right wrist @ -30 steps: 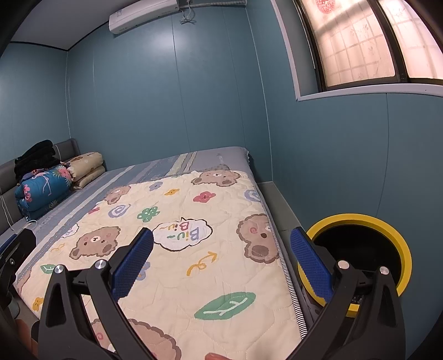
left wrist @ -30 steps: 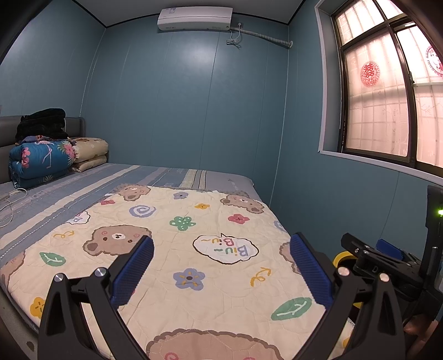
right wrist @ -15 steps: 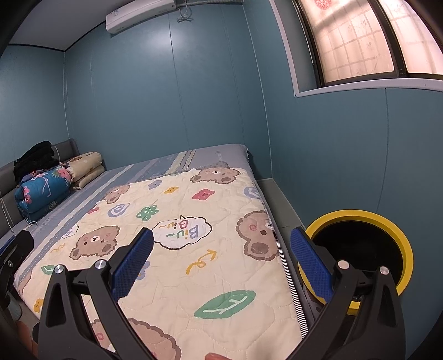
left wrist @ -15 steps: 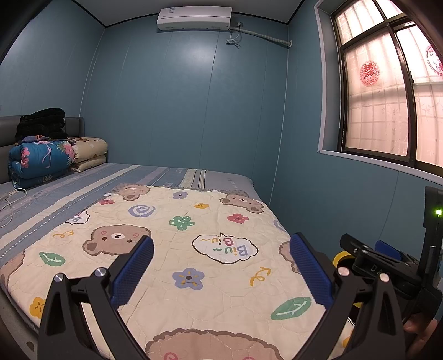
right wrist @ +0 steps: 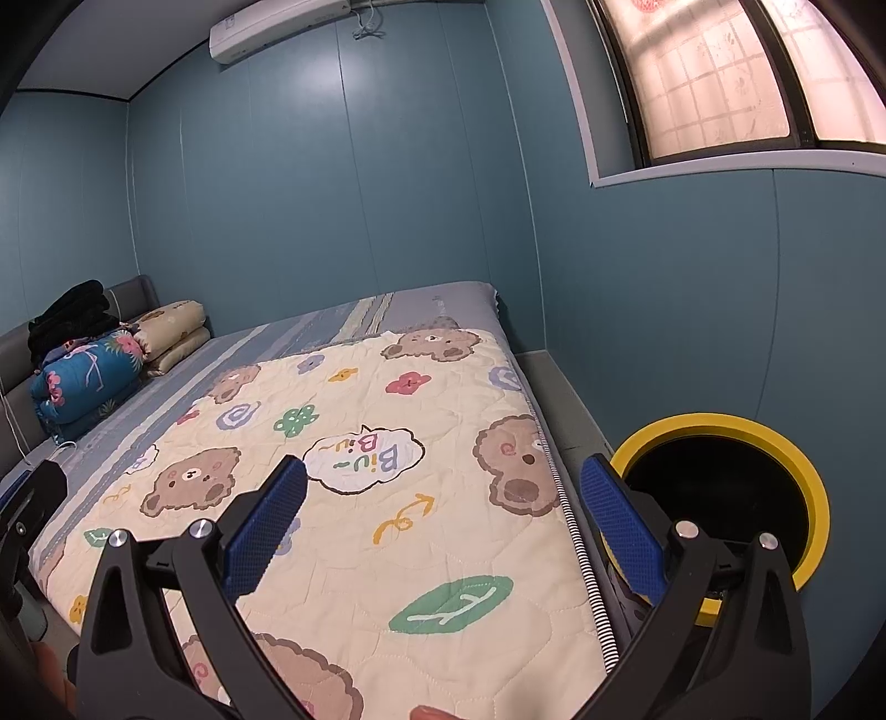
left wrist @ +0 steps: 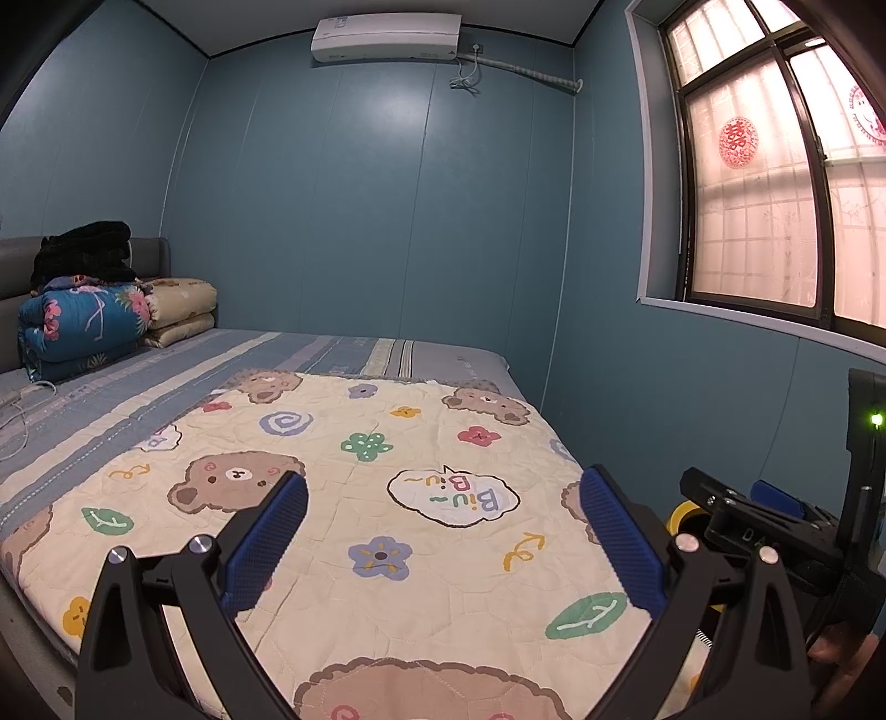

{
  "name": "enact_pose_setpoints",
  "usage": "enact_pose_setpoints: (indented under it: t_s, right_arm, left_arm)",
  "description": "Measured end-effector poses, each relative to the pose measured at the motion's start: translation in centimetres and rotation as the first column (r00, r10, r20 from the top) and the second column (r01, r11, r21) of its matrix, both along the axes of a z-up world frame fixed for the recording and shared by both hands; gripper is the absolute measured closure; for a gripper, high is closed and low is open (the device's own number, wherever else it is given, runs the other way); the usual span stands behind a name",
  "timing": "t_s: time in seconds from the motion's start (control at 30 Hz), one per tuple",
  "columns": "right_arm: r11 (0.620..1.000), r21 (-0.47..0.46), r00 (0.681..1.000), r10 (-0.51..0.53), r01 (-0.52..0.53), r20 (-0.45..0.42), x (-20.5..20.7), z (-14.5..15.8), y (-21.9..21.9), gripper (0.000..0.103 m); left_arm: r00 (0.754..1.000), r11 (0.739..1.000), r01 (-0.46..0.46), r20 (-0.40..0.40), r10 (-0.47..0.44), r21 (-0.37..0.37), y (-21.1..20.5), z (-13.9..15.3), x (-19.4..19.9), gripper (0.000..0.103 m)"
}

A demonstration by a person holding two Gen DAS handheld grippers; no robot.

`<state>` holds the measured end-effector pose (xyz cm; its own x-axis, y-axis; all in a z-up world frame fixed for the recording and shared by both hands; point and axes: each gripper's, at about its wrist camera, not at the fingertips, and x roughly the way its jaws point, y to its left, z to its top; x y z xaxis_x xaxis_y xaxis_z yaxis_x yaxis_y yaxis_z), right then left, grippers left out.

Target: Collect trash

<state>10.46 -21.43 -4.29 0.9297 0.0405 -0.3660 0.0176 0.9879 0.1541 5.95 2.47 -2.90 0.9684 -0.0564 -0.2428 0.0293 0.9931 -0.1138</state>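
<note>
Beside bed, yellow-rimmed bin point(right wrist: 797, 459) just behind right hand-held gripper point(right wrist: 443, 526) — both grippers spread, empty.

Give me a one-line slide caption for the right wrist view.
Open right gripper hovers over a bear-print quilt, a yellow-rimmed bin beside the bed.

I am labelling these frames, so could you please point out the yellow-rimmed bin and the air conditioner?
yellow-rimmed bin point(right wrist: 814, 487): right wrist view, on its yellow rim, right side.
air conditioner point(left wrist: 386, 37): left wrist view, middle of its white front.
</note>
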Motion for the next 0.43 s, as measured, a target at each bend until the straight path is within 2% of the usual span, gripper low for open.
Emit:
enact_pose_setpoints:
  t_s: [0.43]
  right_arm:
    - [1.000,0.002,1.000,0.002,-0.002,-0.002,0.04,-0.04,-0.02,0.008]
  left_arm:
    - [1.000,1.000,0.020,-0.008,-0.020,-0.012,0.15,-0.12,0.07,0.008]
